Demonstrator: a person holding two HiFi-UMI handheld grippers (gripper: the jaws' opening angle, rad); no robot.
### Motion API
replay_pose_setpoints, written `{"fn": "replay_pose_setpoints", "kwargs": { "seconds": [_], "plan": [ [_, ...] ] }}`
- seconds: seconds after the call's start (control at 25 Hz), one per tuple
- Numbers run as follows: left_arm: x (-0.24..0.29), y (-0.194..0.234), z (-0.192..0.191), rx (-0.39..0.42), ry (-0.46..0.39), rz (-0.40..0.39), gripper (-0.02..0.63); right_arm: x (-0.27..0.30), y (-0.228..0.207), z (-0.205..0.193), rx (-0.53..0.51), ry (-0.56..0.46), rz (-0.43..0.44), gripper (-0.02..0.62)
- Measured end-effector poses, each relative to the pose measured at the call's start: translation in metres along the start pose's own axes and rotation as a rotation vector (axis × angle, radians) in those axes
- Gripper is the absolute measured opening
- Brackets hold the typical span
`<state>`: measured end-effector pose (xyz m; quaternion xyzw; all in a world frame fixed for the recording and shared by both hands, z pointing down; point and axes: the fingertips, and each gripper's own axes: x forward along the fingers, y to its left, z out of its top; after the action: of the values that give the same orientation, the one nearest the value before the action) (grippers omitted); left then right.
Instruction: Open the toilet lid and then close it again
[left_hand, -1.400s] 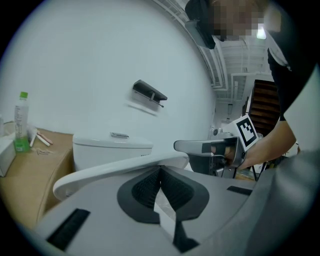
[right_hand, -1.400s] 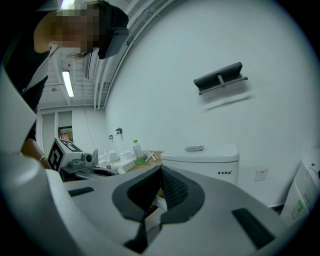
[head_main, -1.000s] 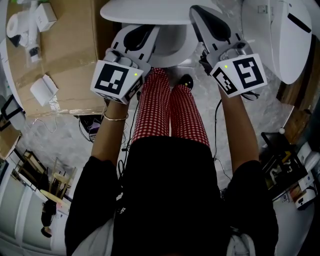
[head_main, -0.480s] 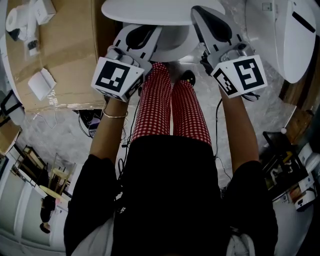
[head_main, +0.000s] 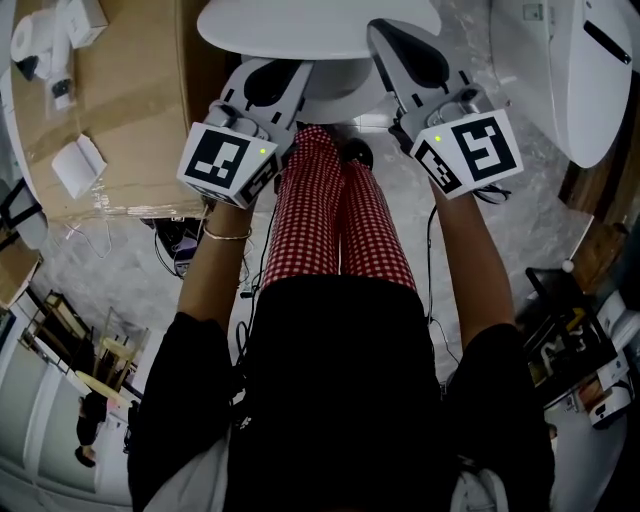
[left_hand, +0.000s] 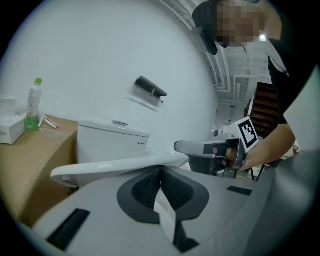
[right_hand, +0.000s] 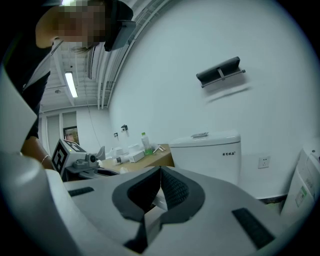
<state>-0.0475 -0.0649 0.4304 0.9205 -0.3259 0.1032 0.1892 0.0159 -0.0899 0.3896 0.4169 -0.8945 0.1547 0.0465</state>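
Lowered white toilet lid (head_main: 318, 25), left gripper (left_hand: 160, 169) and right gripper (right_hand: 160, 171) held close at its front edge — jaws of each pressed together, pads meeting tip to tip.

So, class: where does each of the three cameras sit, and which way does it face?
Head view: on the person's head, looking steeply down at the toilet lid; forearms, checked trousers, left gripper and right gripper show.
Left gripper view: on the left gripper, looking along its shut jaws at lid and cistern; right gripper shows.
Right gripper view: on the right gripper, facing the cistern; left gripper shows.
Shared: both gripper views see the cistern.
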Motion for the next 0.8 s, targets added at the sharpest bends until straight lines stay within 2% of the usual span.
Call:
{"fn": "replay_pose_setpoints", "kwargs": {
  "seconds": [0.28, 0.56, 0.8],
  "plan": [
    [-0.003, -0.004, -0.012, -0.029, -0.042, 0.023, 0.004, -0.006, 0.004, -0.015, 0.008, 0.030, 0.024, 0.020],
    [-0.008, -0.007, -0.027, -0.063, -0.051, 0.095, 0.003, -0.013, 0.008, -0.032, 0.034, 0.057, 0.084, 0.020],
    [-0.011, -0.008, -0.031, -0.068, -0.049, 0.113, 0.004, -0.016, 0.010, -0.035, 0.041, 0.046, 0.095, 0.020]
  ]
}}
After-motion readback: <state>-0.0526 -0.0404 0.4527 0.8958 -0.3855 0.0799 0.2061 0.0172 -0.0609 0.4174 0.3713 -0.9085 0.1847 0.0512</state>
